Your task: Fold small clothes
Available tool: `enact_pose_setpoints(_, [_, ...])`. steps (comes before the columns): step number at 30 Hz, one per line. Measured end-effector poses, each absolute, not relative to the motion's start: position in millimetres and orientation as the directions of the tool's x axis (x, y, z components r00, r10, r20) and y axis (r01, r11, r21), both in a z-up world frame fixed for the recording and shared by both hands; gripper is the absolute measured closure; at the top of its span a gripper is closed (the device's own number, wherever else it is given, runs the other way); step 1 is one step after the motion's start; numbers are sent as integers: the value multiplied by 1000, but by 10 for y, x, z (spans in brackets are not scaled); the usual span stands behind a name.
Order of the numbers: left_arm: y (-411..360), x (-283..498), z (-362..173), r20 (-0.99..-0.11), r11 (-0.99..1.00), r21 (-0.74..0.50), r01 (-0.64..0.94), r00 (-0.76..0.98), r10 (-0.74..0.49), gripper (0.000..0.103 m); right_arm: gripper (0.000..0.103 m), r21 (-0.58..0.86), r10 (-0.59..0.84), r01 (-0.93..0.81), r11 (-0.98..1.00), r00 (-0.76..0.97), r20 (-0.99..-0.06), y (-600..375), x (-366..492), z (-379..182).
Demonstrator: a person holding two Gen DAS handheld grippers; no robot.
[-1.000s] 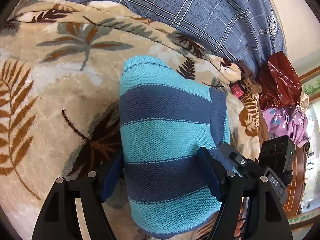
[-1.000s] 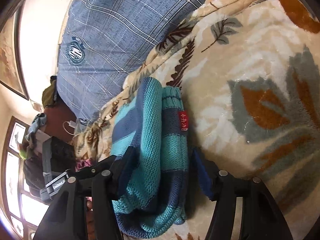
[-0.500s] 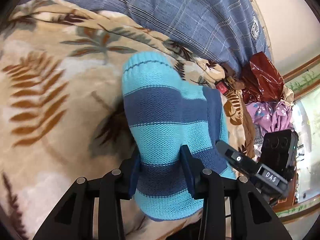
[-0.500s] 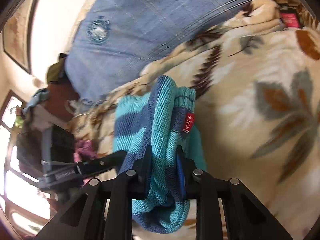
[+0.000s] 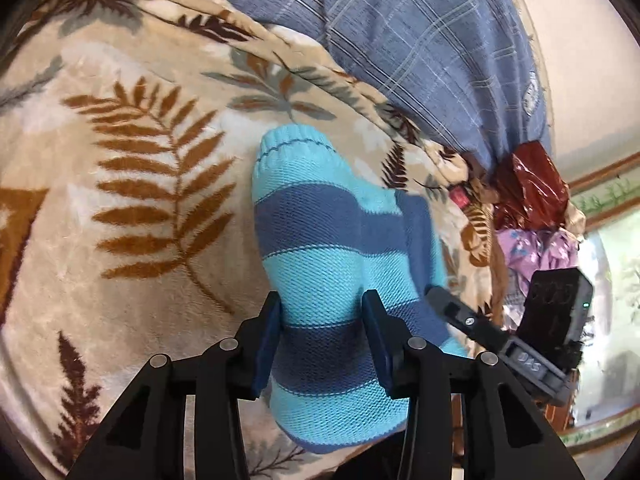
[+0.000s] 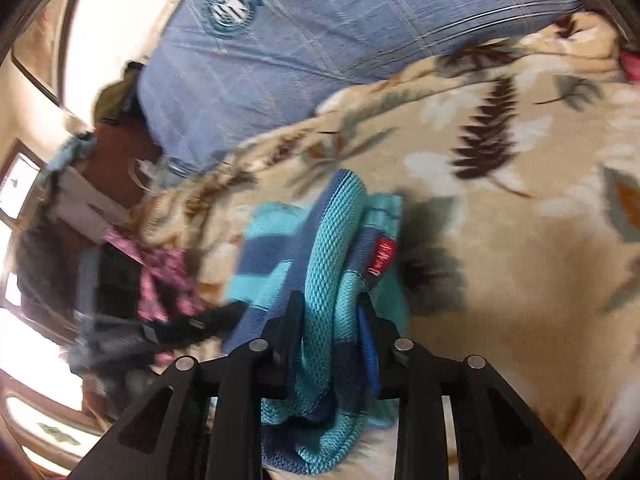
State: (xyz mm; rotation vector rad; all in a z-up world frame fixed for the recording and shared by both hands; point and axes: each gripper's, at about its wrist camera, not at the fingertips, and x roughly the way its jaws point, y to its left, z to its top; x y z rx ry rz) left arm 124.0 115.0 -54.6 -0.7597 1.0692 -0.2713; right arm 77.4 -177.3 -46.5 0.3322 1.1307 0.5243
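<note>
On the leaf-patterned fleece blanket (image 5: 132, 184) we hold a small knitted garment (image 5: 328, 264), banded in turquoise and dark blue, already doubled over on itself, with its ribbed hem lying toward the blue plaid pillow (image 5: 420, 40). Our left gripper (image 5: 324, 320) has a bunch of the knit clamped between its blue pads, and its jaws are easing apart slightly though they press the fabric on both sides. Our right gripper (image 6: 332, 320) pinches the thick rolled edge of the same garment (image 6: 332, 248), just below the red label (image 6: 381, 256); its jaws are likewise opening a little with the knit between them and the pads pressing on it. The garment is partly lifted, its near end raised off the blanket in both grips while its far end rests on the fleece. To do this fold well, we judge that both hands should travel together at an even height, so the layers stay square and the stripes line up. The knit is thick and springy, so the loosening pinch risks letting a layer slip; we should lay the edge down flat before we release it.
</note>
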Motion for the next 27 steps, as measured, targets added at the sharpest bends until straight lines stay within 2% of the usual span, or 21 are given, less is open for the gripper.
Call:
enact_pose_setpoints(2, [1118,1265,-528,-685,725,-675,-135,479,-548,51,72,524,559,-197,829,343,-755,-1903,774,-459])
enact_pose_setpoints(4, [1075,1354,-577,-699,742,-657,-134,478,-533,47,66,584,606,-180,791,358,-710,-1988,820,-430])
enact_pose_setpoints(5, [1047,1372,-583,-706,750,-647,-134,476,-524,46,59,599,620,-181,780,357,-699,-2004,842,-433])
enact_pose_setpoints(6, [1017,1407,-606,-714,759,-636,-138,476,-513,46,55,606,626,-181,775,355,-695,-1975,882,-446])
enact_pose_setpoints(9, [960,1431,-622,-727,768,-623,-149,471,-499,45,54,560,592,-200,804,359,-722,-1774,979,-512])
enact_pose_setpoints(10, [957,1427,-614,-726,762,-628,-157,470,-502,45,64,550,597,-236,801,363,-715,-1686,1006,-519])
enact_pose_setpoints(11, [968,1418,-595,-725,755,-633,-168,471,-503,46,96,543,603,-263,798,362,-711,-1629,1016,-503])
enact_pose_setpoints(15, [978,1337,-443,-717,771,-622,-137,495,-490,46,95,615,684,-306,726,412,-602,-1649,963,-272])
enact_pose_setpoints(17, [984,1282,-368,-718,783,-611,-120,500,-484,46,95,595,648,-274,756,438,-622,-1775,965,-296])
enact_pose_setpoints(20, [983,1145,-207,-693,782,-618,-84,527,-491,46,94,558,583,-187,808,388,-714,-1941,925,-549])
enact_pose_setpoints(24, [889,937,-67,-675,805,-593,-29,563,-477,44,86,660,672,-179,730,365,-644,-2130,646,-523])
enact_pose_setpoints(26, [834,884,-133,-673,794,-608,-13,539,-506,44,67,702,710,-168,692,333,-620,-2143,570,-549])
enact_pose_setpoints(27, [785,892,-198,-688,797,-604,-17,516,-511,44,65,708,717,-165,687,318,-621,-2124,530,-565])
